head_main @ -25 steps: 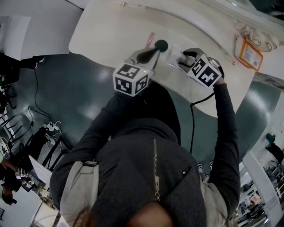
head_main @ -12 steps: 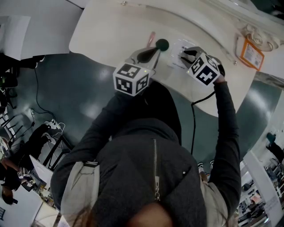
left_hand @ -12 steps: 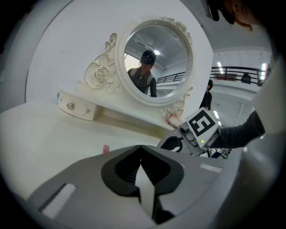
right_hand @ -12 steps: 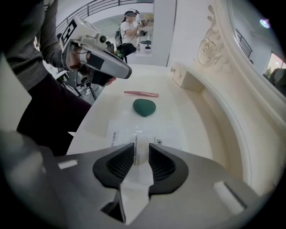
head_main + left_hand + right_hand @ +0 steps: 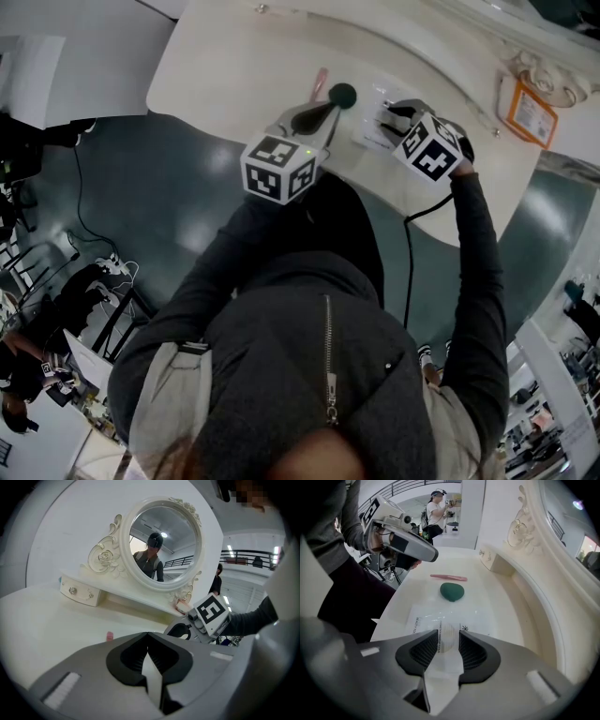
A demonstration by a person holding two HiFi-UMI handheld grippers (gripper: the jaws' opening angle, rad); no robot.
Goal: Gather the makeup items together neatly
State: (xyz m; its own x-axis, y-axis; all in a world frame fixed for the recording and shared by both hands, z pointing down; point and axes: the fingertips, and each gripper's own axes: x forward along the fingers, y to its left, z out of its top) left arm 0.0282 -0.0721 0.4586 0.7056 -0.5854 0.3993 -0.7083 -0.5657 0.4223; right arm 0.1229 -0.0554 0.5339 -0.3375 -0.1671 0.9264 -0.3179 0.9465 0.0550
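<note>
A clear plastic packet (image 5: pixel 440 620) with white print lies flat on the white vanity top (image 5: pixel 234 66). My right gripper (image 5: pixel 446 648) points steeply down over its near end. Its jaws have just been closing, and the packet sits between the pads, which press on it. Beyond the packet are a dark green sponge (image 5: pixel 452 591) and a thin pink stick (image 5: pixel 448 577). In the head view the sponge (image 5: pixel 342 93) and the stick (image 5: pixel 320 80) lie just past my left gripper (image 5: pixel 319 111). The left gripper (image 5: pixel 149 651) is shut, holds nothing and hovers over the table.
An ornate oval mirror (image 5: pixel 161 541) on a raised shelf with a small drawer (image 5: pixel 79 590) stands along the back of the table. An orange-framed item (image 5: pixel 530 112) sits at the far right. The table's front edge runs just under both grippers, with dark floor (image 5: pixel 141 187) below.
The right gripper's jaws have narrowed onto the packet and its marker cube has tipped slightly. The left gripper, sponge and stick have not moved.
</note>
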